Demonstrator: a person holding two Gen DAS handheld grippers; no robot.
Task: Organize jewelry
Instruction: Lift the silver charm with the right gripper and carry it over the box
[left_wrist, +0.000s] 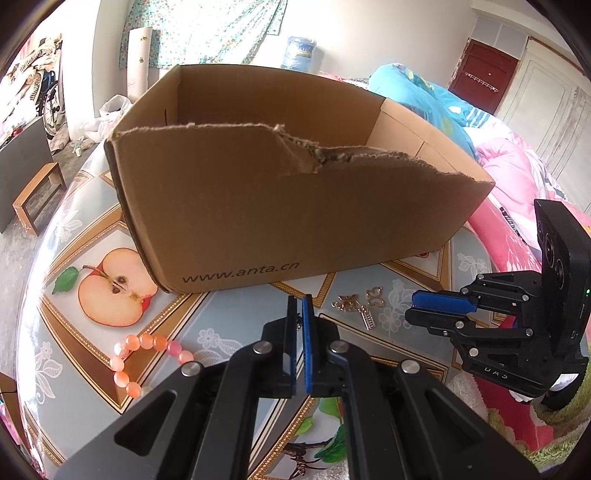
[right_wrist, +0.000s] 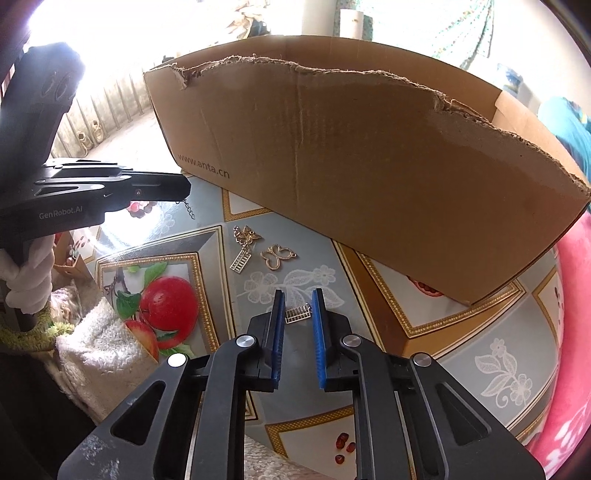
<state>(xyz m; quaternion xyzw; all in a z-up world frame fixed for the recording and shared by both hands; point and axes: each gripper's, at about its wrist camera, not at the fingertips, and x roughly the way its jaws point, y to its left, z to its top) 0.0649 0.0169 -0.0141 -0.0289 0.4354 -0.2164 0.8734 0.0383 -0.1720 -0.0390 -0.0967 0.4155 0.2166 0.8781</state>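
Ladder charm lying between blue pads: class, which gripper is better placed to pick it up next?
Right. The right gripper is open, its pads flanking the ladder charm; the left gripper is shut on a small chain.

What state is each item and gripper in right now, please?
cardboard box: open-topped, front edge torn, upright on the table.
left gripper: nearly shut, a small chain hanging from its tips.
right gripper: open, over a small gold ladder charm.
bead bracelet: lying loose on the table.
butterfly charm: lying flat, untouched.
figure-eight charm: lying flat, untouched.
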